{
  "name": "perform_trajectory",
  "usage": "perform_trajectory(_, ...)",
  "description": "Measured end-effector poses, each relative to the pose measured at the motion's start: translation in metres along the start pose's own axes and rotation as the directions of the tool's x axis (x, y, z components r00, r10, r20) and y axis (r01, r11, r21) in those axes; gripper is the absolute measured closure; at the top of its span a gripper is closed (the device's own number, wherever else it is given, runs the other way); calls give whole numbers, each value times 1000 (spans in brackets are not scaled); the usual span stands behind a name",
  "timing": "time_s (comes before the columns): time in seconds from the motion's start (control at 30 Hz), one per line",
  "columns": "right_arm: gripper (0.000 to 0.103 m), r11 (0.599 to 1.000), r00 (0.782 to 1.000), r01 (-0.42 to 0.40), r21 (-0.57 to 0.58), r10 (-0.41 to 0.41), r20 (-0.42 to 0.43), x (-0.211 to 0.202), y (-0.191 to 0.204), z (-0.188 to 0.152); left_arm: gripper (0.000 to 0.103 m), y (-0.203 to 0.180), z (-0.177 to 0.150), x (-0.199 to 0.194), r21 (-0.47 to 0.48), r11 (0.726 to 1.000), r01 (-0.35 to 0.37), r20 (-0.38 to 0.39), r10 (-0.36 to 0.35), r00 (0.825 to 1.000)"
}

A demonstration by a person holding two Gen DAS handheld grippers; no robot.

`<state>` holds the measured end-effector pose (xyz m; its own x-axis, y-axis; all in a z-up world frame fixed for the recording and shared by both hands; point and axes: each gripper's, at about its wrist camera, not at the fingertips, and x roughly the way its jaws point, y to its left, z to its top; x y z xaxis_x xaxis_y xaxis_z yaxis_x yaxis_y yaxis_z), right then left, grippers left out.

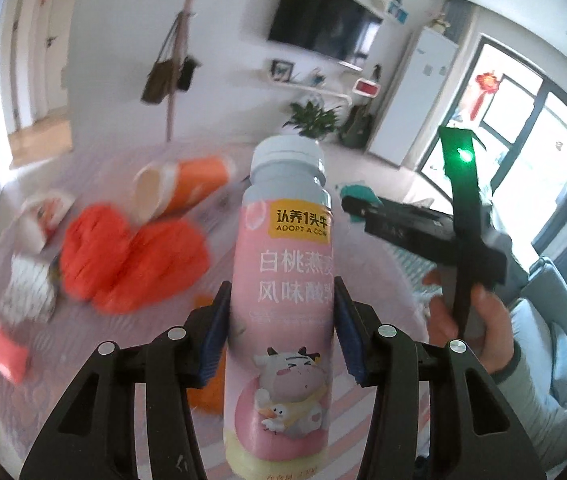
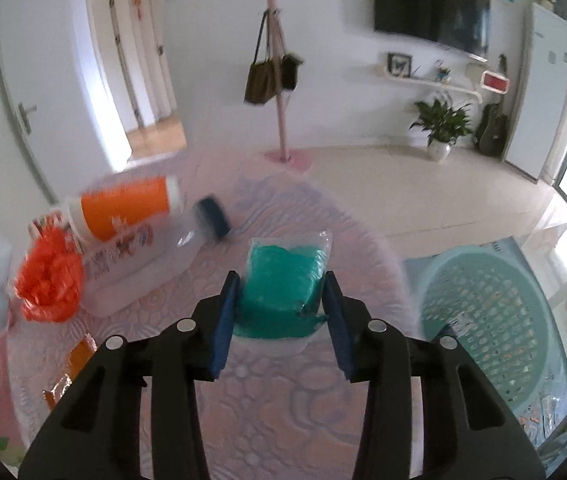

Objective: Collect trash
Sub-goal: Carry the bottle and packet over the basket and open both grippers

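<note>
Nearest in the left wrist view: left tongs (image 1: 281,328) clamped on a pink yoghurt drink bottle (image 1: 283,300), blue pads (image 1: 215,336) pressing its sides about mid-body, long axis running straight ahead along the fingers, grey cap at the far end, lifted clear of the bench (image 1: 363,400). To that side's right, a hand (image 1: 479,320) gripping the handle of the other tool.

In the right wrist view: right tongs (image 2: 281,320) closed on a teal packet in clear wrap (image 2: 283,280), pads at both flanks, packet sticking out forward and seemingly raised above the quilted pink bench (image 2: 267,408).

Just right of and below the right tongs, a pale green laundry-style basket (image 2: 495,320) with perforated base, mouth up; probably the collecting bin. Nearer to the right tongs than to the left; likely move a short swing rightward and a release over the rim, the bottle following across the bench from the left.

Further out on the bench, still to gather: crumpled orange plastic bag (image 2: 49,284), clear bottle with dark blue cap (image 2: 155,264) lying on its side, orange paper cup (image 2: 123,208) tipped over, small orange wrapper (image 2: 71,372).

Beyond, blurred: coat stand with hanging bags (image 2: 271,76), potted plant (image 2: 441,128), wall television (image 2: 431,8).
</note>
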<state>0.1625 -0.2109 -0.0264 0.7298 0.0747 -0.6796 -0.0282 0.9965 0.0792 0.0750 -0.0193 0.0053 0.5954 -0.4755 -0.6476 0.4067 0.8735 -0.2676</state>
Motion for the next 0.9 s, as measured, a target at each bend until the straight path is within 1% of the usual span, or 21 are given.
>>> perform_trajectory(0.07, 65, 1000, 999, 15, 27, -16, 42, -18, -19, 4, 57, -17, 15, 9, 21, 999, 25, 17, -25, 1000)
perform_trajectory(0.13, 65, 998, 997, 28, 50, -32, 70, -31, -36, 5, 57, -37, 29, 21, 46, 998, 41, 17, -42, 999)
perform_trajectory(0.23, 65, 993, 991, 74, 89, -83, 109, -47, -68, 4, 57, -60, 48, 44, 87, 995, 57, 13, -58, 998)
perform_trajectory(0.4, 65, 977, 980, 141, 163, -161, 116, -56, -124, -1, 57, -101, 73, 88, 125, 986, 112, -13, -112, 994)
perform_trajectory(0.47, 65, 967, 977, 165, 195, -187, 105, -55, -146, -7, 57, -119, 82, 110, 142, 980, 137, -34, -134, 990)
perform_trajectory(0.5, 65, 963, 976, 171, 208, -195, 99, -54, -155, -9, 57, -126, 82, 116, 149, 978, 145, -42, -140, 989)
perform_trajectory(0.57, 65, 952, 974, 191, 240, -215, 76, -50, -174, -17, 57, -141, 87, 142, 151, 973, 175, -78, -164, 983)
perform_trajectory(0.7, 65, 931, 972, 217, 293, -232, 17, -35, -202, -38, 57, -155, 89, 185, 117, 966, 231, -142, -214, 966)
perform_trajectory(0.77, 65, 919, 971, 231, 319, -236, -26, -23, -214, -50, 57, -163, 87, 208, 90, 963, 254, -171, -236, 956)
perform_trajectory(0.83, 64, 907, 968, 249, 341, -243, -60, -12, -222, -58, 57, -168, 83, 227, 82, 963, 256, -191, -237, 953)
perform_trajectory(0.9, 64, 893, 963, 271, 359, -258, -85, -5, -230, -66, 57, -173, 79, 244, 82, 967, 242, -201, -221, 954)
